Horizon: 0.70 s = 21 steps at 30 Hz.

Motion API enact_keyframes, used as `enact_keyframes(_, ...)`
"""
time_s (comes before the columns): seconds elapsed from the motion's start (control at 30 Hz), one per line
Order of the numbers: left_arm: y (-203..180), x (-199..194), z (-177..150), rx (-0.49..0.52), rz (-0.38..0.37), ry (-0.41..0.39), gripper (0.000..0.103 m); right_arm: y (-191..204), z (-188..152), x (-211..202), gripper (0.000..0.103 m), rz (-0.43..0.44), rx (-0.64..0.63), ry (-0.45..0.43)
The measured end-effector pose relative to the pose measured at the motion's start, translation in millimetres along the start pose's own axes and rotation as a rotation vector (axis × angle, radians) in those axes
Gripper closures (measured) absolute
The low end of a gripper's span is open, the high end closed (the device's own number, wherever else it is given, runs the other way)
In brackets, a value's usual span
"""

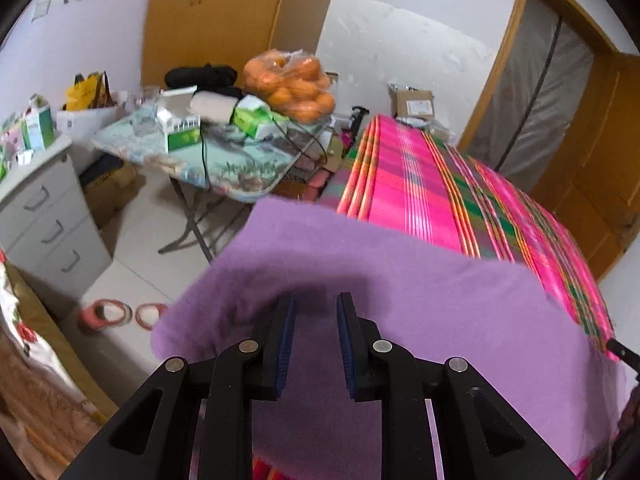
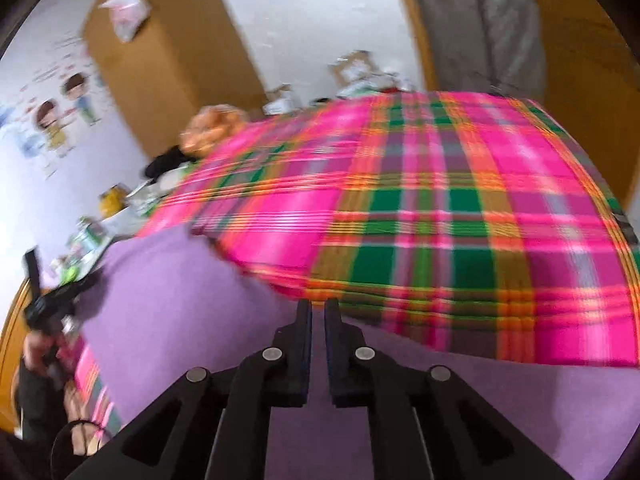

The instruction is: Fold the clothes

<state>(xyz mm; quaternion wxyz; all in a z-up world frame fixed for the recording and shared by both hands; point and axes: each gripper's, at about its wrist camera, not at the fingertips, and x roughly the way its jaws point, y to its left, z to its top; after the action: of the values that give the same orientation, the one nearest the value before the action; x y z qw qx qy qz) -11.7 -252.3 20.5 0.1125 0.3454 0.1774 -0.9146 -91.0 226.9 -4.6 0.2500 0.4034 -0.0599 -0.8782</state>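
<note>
Our left tool (image 1: 316, 344) stands spread over the purple cloth (image 1: 400, 300), which lies on the plaid bed (image 1: 420, 184). Our right tool (image 2: 317, 352) is nearly pressed together, cloth beneath; whether it pinches, we cannot tell. The cloth's far edge lies ahead of both.

1. Purple garment (image 1: 400, 300): soft, matt, fuzzy fleece-like cloth.
2. Plaid bedcover (image 2: 440, 220): woven cloth, slight sheen.
3. Left gripper (image 1: 316, 344): matt black plastic, ribbed blue pads, bright metal pins.
4. Wardrobe (image 1: 224, 16): smooth wood.
</note>
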Motion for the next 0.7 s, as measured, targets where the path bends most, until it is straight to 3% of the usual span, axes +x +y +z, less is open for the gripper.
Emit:
enact_keyframes(0.1, -20.9, 11.3, 10.0, 0.051, -0.057, 0.007, 0.081, 33.3, -1.0, 14.0, 0.095, 0.081, -0.068, 0.031)
enact_keyframes(0.2, -38.3, 33.8, 18.6, 0.095, -0.073, 0.043, 0.081, 41.2, -2.7, 23.2, 0.095, 0.095, -0.078, 0.054)
enact_keyframes(0.53, -3.9, 68.6, 45.6, -0.014, -0.038, 0.08, 0.086, 49.3, -8.3, 48.0, 0.095, 0.097, -0.073, 0.117)
enact_keyframes(0.7, 9.8, 54.7, 34.1, -0.032, -0.039, 0.076, 0.089, 40.1, -12.1, 50.5, 0.095, 0.091, -0.053, 0.136)
